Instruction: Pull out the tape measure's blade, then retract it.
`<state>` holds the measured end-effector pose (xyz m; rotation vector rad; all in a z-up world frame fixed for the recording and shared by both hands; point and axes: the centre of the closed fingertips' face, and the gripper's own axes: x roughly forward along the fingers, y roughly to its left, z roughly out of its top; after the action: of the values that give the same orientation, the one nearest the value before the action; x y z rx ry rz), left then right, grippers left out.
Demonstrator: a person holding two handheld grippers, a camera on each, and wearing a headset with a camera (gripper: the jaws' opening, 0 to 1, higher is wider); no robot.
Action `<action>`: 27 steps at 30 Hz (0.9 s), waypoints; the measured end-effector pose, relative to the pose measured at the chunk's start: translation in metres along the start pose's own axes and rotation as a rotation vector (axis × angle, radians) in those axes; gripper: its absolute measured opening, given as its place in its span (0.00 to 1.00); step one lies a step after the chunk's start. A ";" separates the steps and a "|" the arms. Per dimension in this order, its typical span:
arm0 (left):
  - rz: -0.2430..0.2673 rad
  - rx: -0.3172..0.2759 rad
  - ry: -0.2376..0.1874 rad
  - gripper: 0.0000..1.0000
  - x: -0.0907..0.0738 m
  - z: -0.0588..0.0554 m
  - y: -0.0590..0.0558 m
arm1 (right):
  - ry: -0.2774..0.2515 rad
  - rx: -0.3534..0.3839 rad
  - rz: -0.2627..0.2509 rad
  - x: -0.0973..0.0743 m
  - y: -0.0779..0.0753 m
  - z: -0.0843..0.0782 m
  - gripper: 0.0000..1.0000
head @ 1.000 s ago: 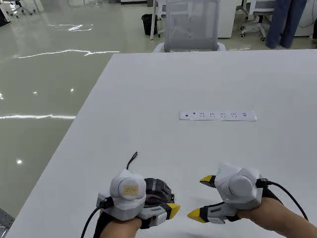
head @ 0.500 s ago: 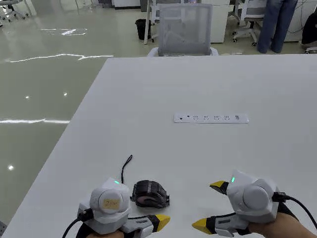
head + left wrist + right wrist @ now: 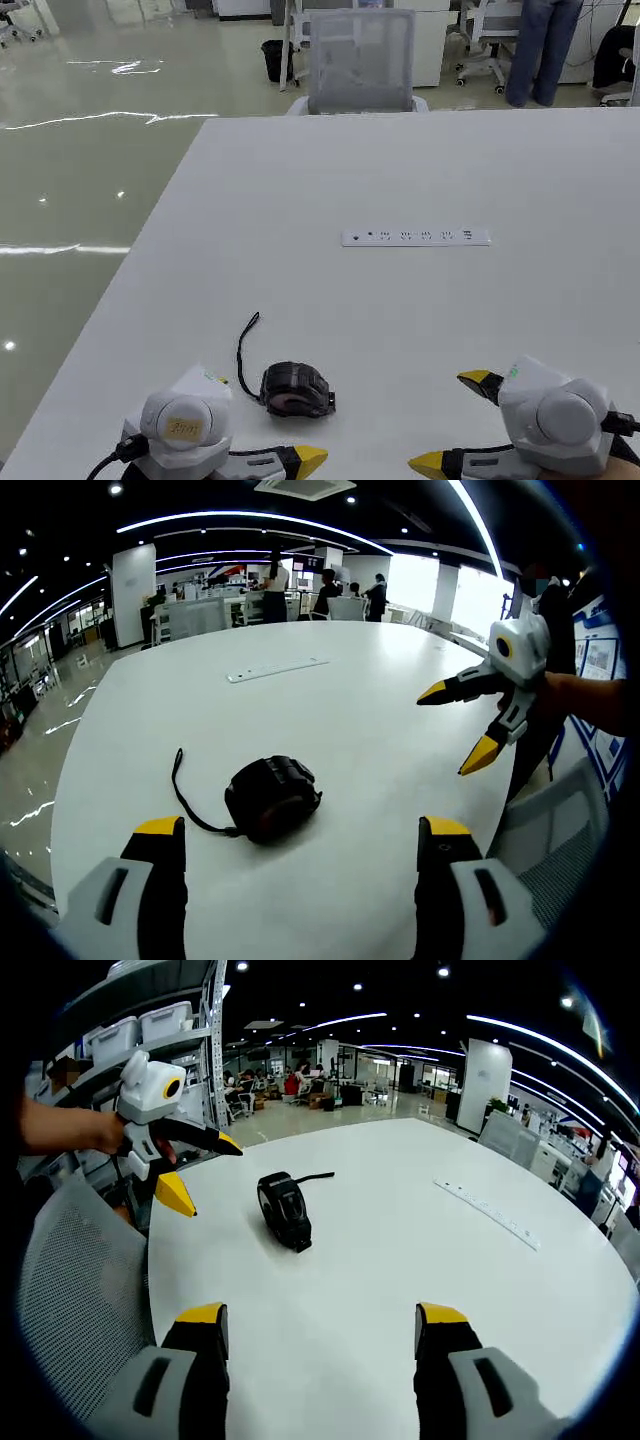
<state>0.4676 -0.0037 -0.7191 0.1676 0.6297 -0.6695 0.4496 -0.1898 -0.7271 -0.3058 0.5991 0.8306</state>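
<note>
Head view: the tape measure (image 3: 296,389) lies on the table (image 3: 400,300) near the left gripper (image 3: 210,1178), apart from the right gripper (image 3: 450,420), both sets of jaws wide open and empty.

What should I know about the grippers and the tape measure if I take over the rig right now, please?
Left hand-held gripper: open, empty, just short of the tape measure.
Right hand-held gripper: open, empty, off to the other side of it.
The tape measure lies on the white table, held by neither gripper. Its black strap trails away from you.
Done: no blade shows out of the case, and I cannot tell whether a pull has already been made.
Left, if not: hold the case, draw the blade out, then let it retract.
</note>
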 end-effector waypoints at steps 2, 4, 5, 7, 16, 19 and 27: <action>-0.004 -0.003 -0.001 0.95 -0.001 0.000 0.000 | -0.002 0.004 -0.007 -0.005 -0.001 -0.002 0.78; -0.002 0.003 0.003 0.95 -0.002 -0.001 0.000 | -0.002 0.010 -0.015 -0.008 -0.002 -0.005 0.78; -0.004 0.010 0.004 0.96 -0.003 -0.001 0.000 | 0.001 0.012 -0.020 -0.011 -0.002 -0.007 0.79; -0.009 0.021 0.003 0.96 -0.006 -0.002 -0.001 | 0.000 0.013 -0.023 -0.016 -0.001 -0.009 0.79; -0.026 0.045 -0.009 0.97 -0.015 -0.002 -0.002 | -0.011 0.019 -0.058 -0.034 -0.002 -0.017 0.81; -0.026 0.054 -0.013 0.97 -0.018 -0.002 -0.002 | -0.010 0.020 -0.063 -0.038 -0.002 -0.021 0.81; -0.055 0.081 -0.040 0.97 -0.026 -0.005 -0.006 | -0.035 0.047 -0.069 -0.046 -0.002 -0.024 0.84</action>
<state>0.4455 0.0070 -0.7068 0.2124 0.5710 -0.7506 0.4180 -0.2304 -0.7182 -0.2668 0.5715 0.7528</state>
